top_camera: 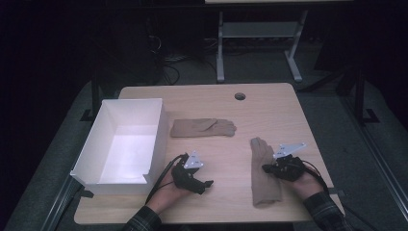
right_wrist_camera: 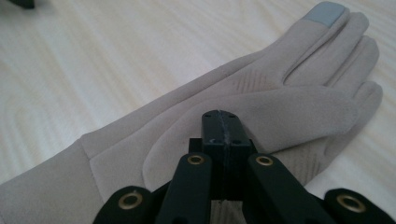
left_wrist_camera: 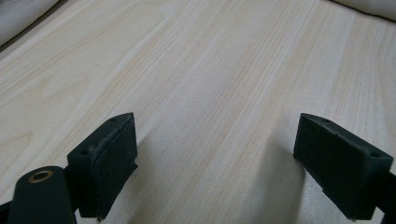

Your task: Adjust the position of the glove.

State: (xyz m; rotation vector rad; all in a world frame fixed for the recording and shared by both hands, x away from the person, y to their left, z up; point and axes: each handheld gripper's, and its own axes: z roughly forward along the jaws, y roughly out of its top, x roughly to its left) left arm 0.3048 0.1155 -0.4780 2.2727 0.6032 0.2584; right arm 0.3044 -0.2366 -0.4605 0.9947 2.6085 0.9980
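Two beige gloves are seen on the table [top_camera: 269, 103], neither one in the white box [top_camera: 91, 144] at the left edge, which is judged empty. So the packing is judged barely begun: both gloves are left to be picked up and dropped in.

The near glove [top_camera: 263, 171] is laid lengthwise by the right edge, cuff toward the near edge, fingers pointing to the far edge. The far glove [top_camera: 203, 127] is laid crosswise mid-table, just beside the box's right wall.

The right gripper [top_camera: 266, 168] is held low at the near glove, jaws clenched together with nothing pinched between them; in the right gripper view the closed tips [right_wrist_camera: 222, 122] are seen just over the glove's thumb [right_wrist_camera: 261, 116]. Contact cannot be told. The jaws are judged to need opening before a grasp is made.

The left gripper [top_camera: 208, 184] is rested near the front edge, between the box and the near glove, pointed right, jaws spread wide over bare wood [left_wrist_camera: 210, 93], nothing held. Both forearms are brought in from the near edge, wrists low.
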